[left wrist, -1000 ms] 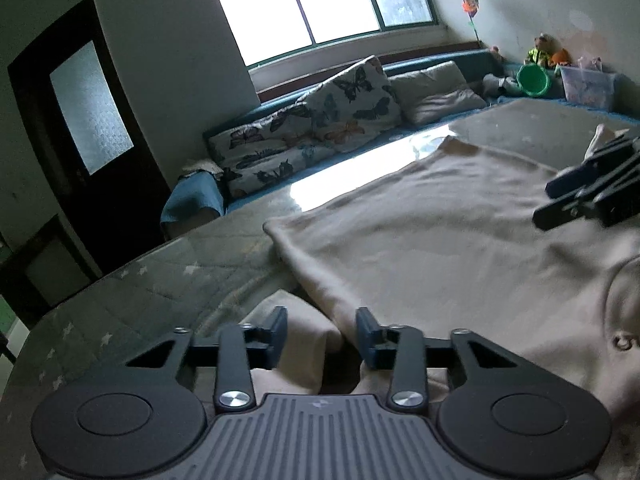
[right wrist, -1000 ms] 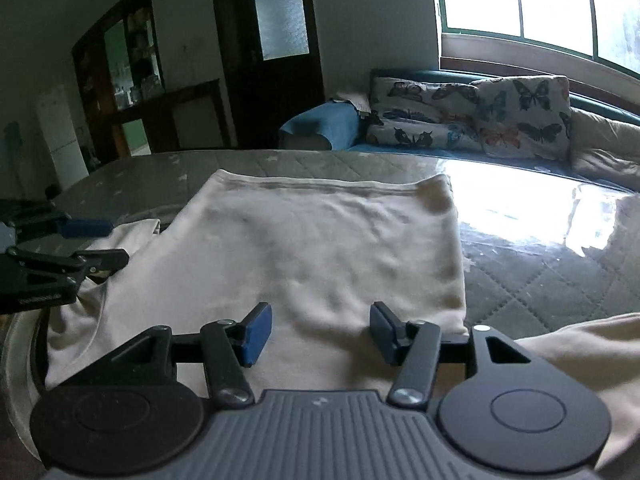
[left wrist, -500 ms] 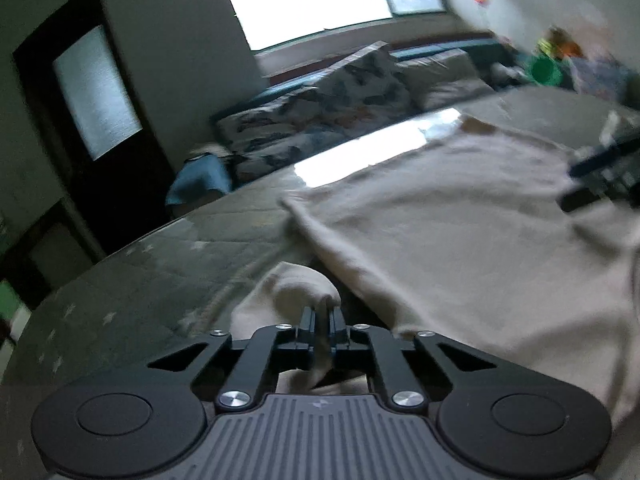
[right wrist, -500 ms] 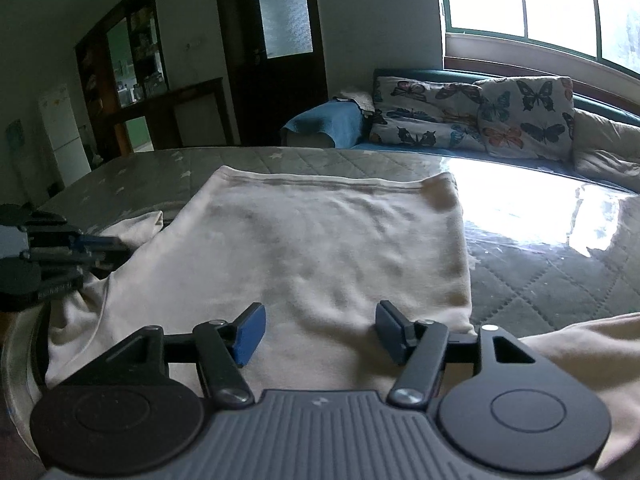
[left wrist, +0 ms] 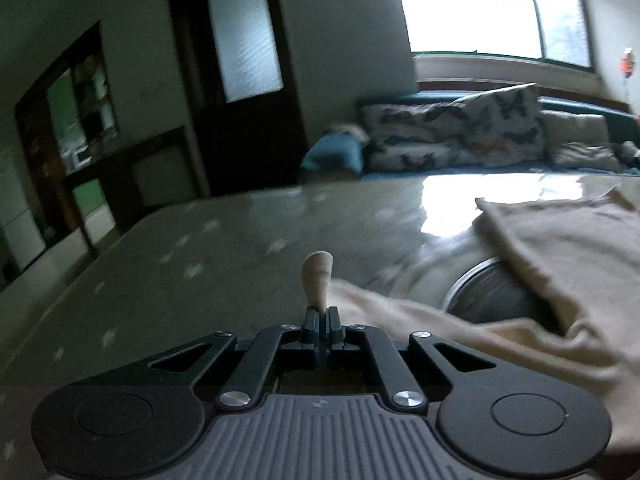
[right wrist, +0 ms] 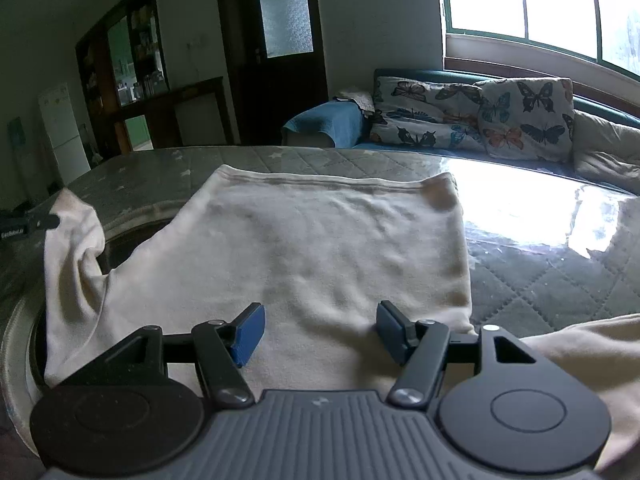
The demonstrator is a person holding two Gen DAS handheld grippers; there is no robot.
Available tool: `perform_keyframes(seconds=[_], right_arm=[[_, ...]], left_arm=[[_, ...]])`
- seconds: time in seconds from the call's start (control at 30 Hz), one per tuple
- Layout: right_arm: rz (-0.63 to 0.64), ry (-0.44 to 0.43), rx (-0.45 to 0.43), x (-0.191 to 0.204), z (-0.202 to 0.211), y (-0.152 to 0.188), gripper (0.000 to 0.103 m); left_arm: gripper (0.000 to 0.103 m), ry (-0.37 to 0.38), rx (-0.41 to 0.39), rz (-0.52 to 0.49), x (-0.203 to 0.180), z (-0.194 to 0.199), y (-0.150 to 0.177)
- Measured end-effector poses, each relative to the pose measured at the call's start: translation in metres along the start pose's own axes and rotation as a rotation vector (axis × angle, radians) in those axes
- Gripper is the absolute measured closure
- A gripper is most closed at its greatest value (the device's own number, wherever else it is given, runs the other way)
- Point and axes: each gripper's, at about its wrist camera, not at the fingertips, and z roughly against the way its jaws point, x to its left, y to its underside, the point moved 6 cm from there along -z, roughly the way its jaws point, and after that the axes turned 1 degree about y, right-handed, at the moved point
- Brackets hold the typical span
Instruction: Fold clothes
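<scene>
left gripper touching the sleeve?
Touching. The left wrist view shows the left gripper shut on the cream sleeve, whose cuff sticks out past the closed fingertips.

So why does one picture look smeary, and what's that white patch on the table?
Left wrist view: motion blur smears the table and cream garment, while the gripper stays sharp. Right wrist view: crisp throughout. Both views: the window is blown out, its glare mirrored on the tabletop; fisheye curves straight edges.

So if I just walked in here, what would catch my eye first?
Probably the big cream-coloured knit garment spread flat on the grey quilted table, with the open right gripper over its near edge. At the left, the left gripper pinches its sleeve. Behind sit butterfly-print cushions.
</scene>
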Motion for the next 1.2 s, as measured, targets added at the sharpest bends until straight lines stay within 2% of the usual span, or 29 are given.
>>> perform_keyframes(seconds=[0.2,0.37,0.43,0.5,0.6,0.63,0.67,0.73,0.9,1.03,1.2], right_arm=[[-0.001,-0.003,0.001,0.000,-0.002,0.001,0.034],[-0.001,-0.003,0.001,0.000,-0.002,0.001,0.034],[0.001,-0.002,0.001,0.002,-0.002,0.001,0.033],[0.003,-0.001,0.001,0.003,-0.002,0.001,0.033],[0.004,-0.001,0.002,0.003,-0.002,0.001,0.033],[0.003,-0.002,0.001,0.003,-0.002,0.001,0.033],[0.003,-0.003,0.001,0.003,-0.002,0.001,0.033],[0.001,-0.005,0.001,0.003,-0.002,0.001,0.032],[0.002,-0.006,0.002,0.002,-0.002,0.001,0.030],[0.003,-0.005,0.002,0.002,-0.002,0.001,0.029],[0.003,-0.007,0.003,0.002,-0.003,0.001,0.028]], left_arm=[[0.100,-0.004,0.054,0.009,0.005,0.003,0.016],[0.092,-0.018,0.082,0.075,0.021,0.001,0.017],[0.073,-0.011,0.084,0.084,0.023,0.001,0.016],[0.070,-0.016,0.080,0.072,0.022,0.001,0.015],[0.072,-0.020,0.089,0.089,0.023,-0.005,0.014],[0.084,-0.030,0.088,0.091,0.025,-0.006,0.014],[0.091,-0.041,0.087,0.091,0.026,-0.007,0.014],[0.096,-0.070,0.087,0.096,0.030,-0.009,0.014],[0.096,-0.135,0.104,0.134,0.044,-0.007,0.019],[0.092,-0.152,0.111,0.120,0.046,-0.002,0.020],[0.096,-0.177,0.143,0.124,0.048,0.004,0.026]])
